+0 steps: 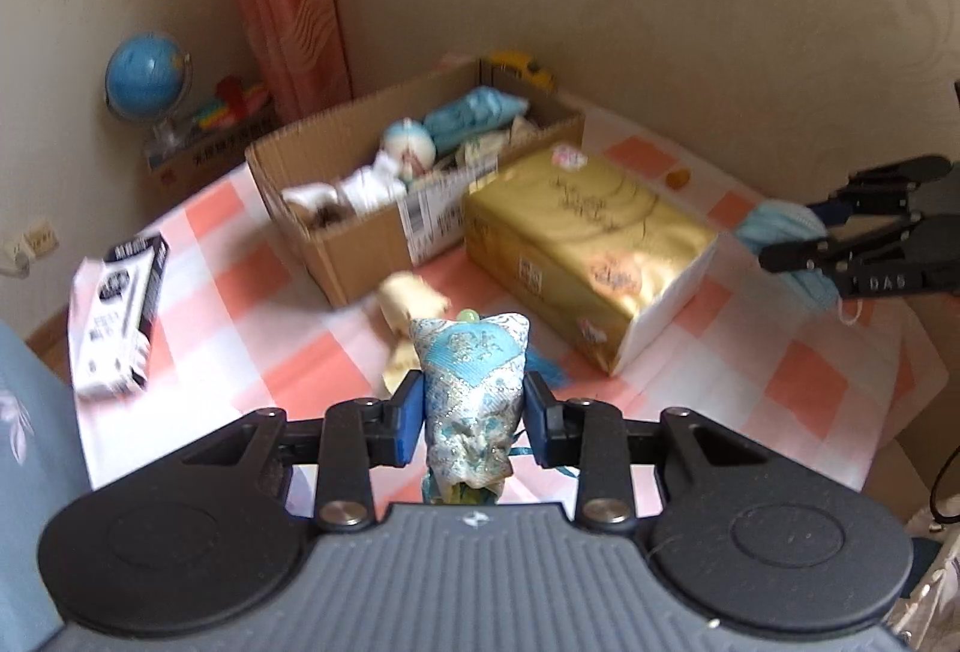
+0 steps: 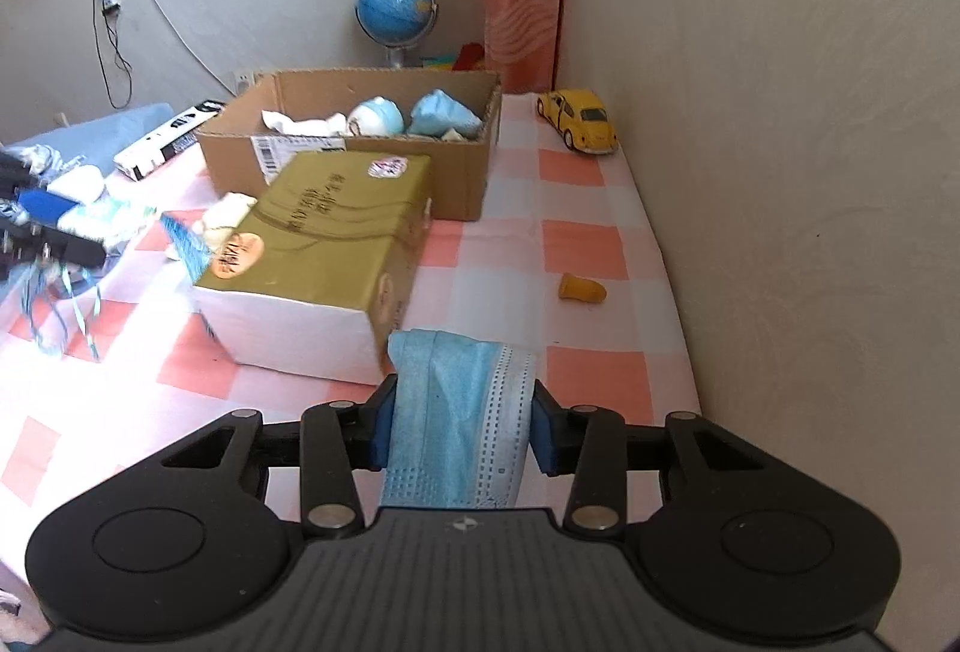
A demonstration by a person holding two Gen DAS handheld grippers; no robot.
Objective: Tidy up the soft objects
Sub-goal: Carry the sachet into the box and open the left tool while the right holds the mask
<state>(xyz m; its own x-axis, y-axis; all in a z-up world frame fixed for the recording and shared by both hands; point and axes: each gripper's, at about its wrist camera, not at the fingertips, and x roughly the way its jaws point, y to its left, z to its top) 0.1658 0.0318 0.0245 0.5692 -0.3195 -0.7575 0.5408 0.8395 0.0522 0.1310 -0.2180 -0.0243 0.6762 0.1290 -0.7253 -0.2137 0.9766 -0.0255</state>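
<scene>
Left hand-held gripper [image 1: 474, 415]: closed on a small brocade pouch [image 1: 471, 382], blue and silver, pinched at both sides by the blue pads; the pouch is held upright above the checked tablecloth [image 1: 252, 328], with thin blue ribbons trailing beneath it. No earlier view is given, so only the present grip is noted.

Right hand-held gripper [image 2: 462, 427]: closed on a folded blue face mask [image 2: 456, 412], the cloth bunched between the pads and lifted off the tabletop. In the left wrist view the same gripper is seen at 3 o'clock, the mask hanging from its fingers.

A gold tissue pack [image 2: 324, 256] is seen lying just beyond the mask, at 11 o'clock from the right gripper. Directly behind it, touching or nearly so, an open cardboard box [image 2: 462, 184] is found; inside it are a blue mask, a round blue-and-white soft item and white crumpled pieces.

A cream soft item [image 1: 414, 295] is noted on the cloth between box and pouch, blurred. A black-and-white carton [image 1: 117, 310] lies at 9 o'clock in the left view.

At 1 o'clock in the right view a yellow toy car [image 2: 579, 119] stands by the wall; a small orange piece [image 2: 581, 288] lies nearer. A globe [image 2: 395, 7] is seen behind the box.
</scene>
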